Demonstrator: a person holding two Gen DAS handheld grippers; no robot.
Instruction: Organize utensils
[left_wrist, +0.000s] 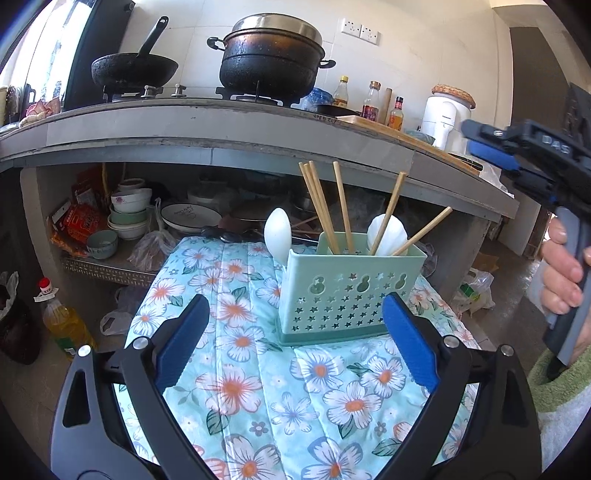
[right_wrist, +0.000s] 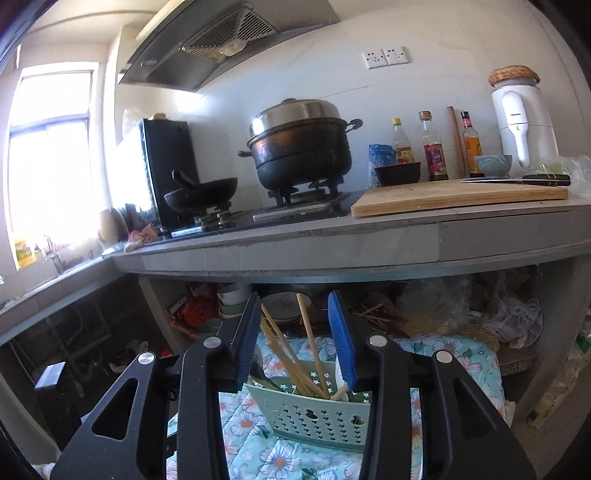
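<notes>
A mint-green perforated utensil holder (left_wrist: 343, 295) stands on a floral cloth (left_wrist: 258, 387). It holds several wooden chopsticks (left_wrist: 321, 206) and a white spoon (left_wrist: 388, 232); another white spoon (left_wrist: 277, 230) sticks up at its left side. My left gripper (left_wrist: 295, 332) is open and empty, low over the cloth just in front of the holder. My right gripper (right_wrist: 295, 332) is open and empty, raised above the holder (right_wrist: 314, 413), with the chopsticks (right_wrist: 295, 354) showing between its fingers. It also shows in the left wrist view (left_wrist: 491, 147) at upper right.
A grey counter (left_wrist: 221, 125) behind carries a black wok (left_wrist: 133, 70), a large pot (left_wrist: 273, 59), sauce bottles (left_wrist: 369, 103), a white kettle (left_wrist: 443, 114) and a cutting board (right_wrist: 458, 199) with a knife. Bowls and plates (left_wrist: 129, 218) fill the shelf below. An oil bottle (left_wrist: 62, 321) stands on the floor.
</notes>
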